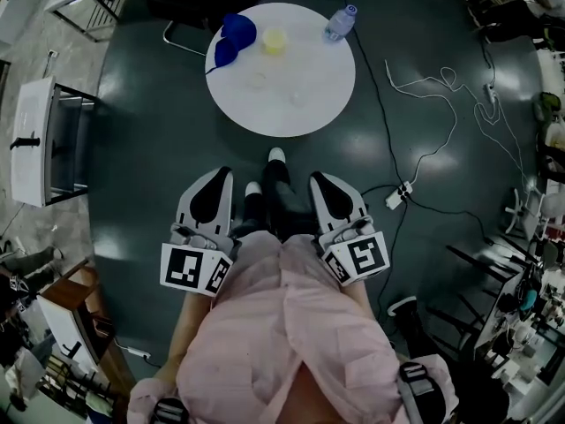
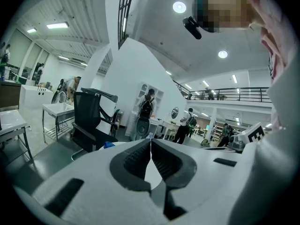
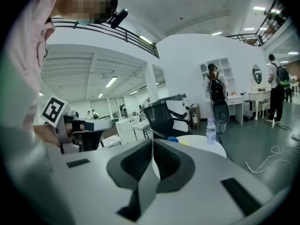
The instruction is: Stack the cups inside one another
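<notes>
- Holding both grippers low against the body, side by side, the person points the left gripper [image 1: 214, 179] and right gripper [image 1: 322, 184] forward at the table, well short of it.
- Both claws have their jaws pressed together, with nothing between them.
- Round white table [image 1: 309, 104] on a dark floor [image 1: 150, 148] carries blue cups [image 1: 234, 35], a yellow cup [image 1: 274, 40] and a bottle [image 1: 340, 23] near its far edge.
- Cables [image 1: 441, 87] and a power strip [image 1: 395, 197] lie to the right.
- Each gripper's cube bears black-and-white square markers; the bottle's label is too small to read.
</notes>
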Tool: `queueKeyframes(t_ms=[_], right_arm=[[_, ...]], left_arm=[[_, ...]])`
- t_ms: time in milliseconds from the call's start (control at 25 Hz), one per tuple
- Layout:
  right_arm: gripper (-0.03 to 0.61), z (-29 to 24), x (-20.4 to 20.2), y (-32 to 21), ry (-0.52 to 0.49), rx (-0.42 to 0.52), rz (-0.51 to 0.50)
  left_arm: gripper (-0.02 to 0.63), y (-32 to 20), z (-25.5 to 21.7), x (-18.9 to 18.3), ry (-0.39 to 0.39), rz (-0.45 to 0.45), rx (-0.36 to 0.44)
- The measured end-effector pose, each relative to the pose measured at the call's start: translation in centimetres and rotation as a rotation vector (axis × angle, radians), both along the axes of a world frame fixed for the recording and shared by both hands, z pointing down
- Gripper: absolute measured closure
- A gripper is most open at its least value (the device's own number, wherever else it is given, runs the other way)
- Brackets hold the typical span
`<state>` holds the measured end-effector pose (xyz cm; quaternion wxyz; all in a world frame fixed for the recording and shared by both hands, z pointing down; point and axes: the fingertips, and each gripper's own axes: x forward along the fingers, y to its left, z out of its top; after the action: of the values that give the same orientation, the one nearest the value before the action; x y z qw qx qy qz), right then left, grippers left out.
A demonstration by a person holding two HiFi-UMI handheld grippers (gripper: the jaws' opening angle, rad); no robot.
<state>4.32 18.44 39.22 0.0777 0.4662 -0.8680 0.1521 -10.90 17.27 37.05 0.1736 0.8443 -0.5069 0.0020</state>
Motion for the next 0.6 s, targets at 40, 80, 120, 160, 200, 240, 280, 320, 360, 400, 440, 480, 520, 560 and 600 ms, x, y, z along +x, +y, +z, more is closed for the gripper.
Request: queueKeyframes(t_ms=[40, 80, 120, 160, 200, 240, 280, 320, 360, 400, 440, 480, 520, 560, 600], right_arm=[[0.545, 0.0, 0.2, -0.7, -0.002, -0.002, -0.003], [0.545, -0.1, 0.4, -1.4, -0.004, -0.002, -0.005], [0.545, -0.1, 0.6, -2.3, -0.005, -0.002, -0.009], [0.545, -0.1, 0.8, -3.2, -0.005, -0.002, -0.014], [0.545, -0.1, 1.0, -4.1, -0.005, -0.002, -0.021], [0.545, -0.1, 1.3, -5.0, -0.004, -0.002, -0.028], [0.545, -0.1, 1.6, -6.0, -0.004, -0.001, -0.035], [0.545, -0.1, 1.9, -7.0, -0.004, 0.001, -0.04], [0.545, -0.1, 2.2, -8.0, -0.005, 0.002, -0.044], [0.545, -0.1, 2.5, -8.9, -0.006, 0.004, -0.048], [0.545, -0.1, 2.8, -9.8, -0.007, 0.005, -0.053], [0.545, -0.1, 3.1, -10.6, -0.008, 0.007, -0.058], [0.545, -0.1, 3.4, -11.4, -0.007, 0.01, -0.063], [0.545, 0.0, 3.7, -12.2, -0.006, 0.012, -0.069], [0.545, 0.1, 4.0, -12.9, -0.006, 0.013, -0.073]], left_arm=[[0.594, -0.6, 0.0, 0.1, -0.001, -0.004, -0.002], [0.594, -1.3, -0.1, 0.3, -0.002, -0.009, -0.002], [0.594, -2.1, -0.1, 0.4, -0.004, -0.017, -0.001], [0.594, -2.9, -0.2, 0.5, -0.005, -0.026, -0.001], [0.594, -3.6, -0.2, 0.7, -0.005, -0.035, 0.0], [0.594, -4.4, -0.3, 0.9, -0.004, -0.044, 0.002], [0.594, -5.3, -0.3, 1.0, -0.003, -0.053, 0.003], [0.594, -6.1, -0.3, 1.2, 0.0, -0.063, 0.005], [0.594, -7.0, -0.4, 1.4, 0.004, -0.072, 0.006], [0.594, -7.8, -0.4, 1.6, 0.007, -0.082, 0.008], [0.594, -8.6, -0.5, 1.8, 0.008, -0.092, 0.01], [0.594, -9.2, -0.5, 2.1, 0.009, -0.101, 0.013], [0.594, -9.9, -0.6, 2.3, 0.009, -0.109, 0.016], [0.594, -10.5, -0.6, 2.5, 0.009, -0.117, 0.02], [0.594, -11.1, -0.6, 2.7, 0.009, -0.125, 0.025]])
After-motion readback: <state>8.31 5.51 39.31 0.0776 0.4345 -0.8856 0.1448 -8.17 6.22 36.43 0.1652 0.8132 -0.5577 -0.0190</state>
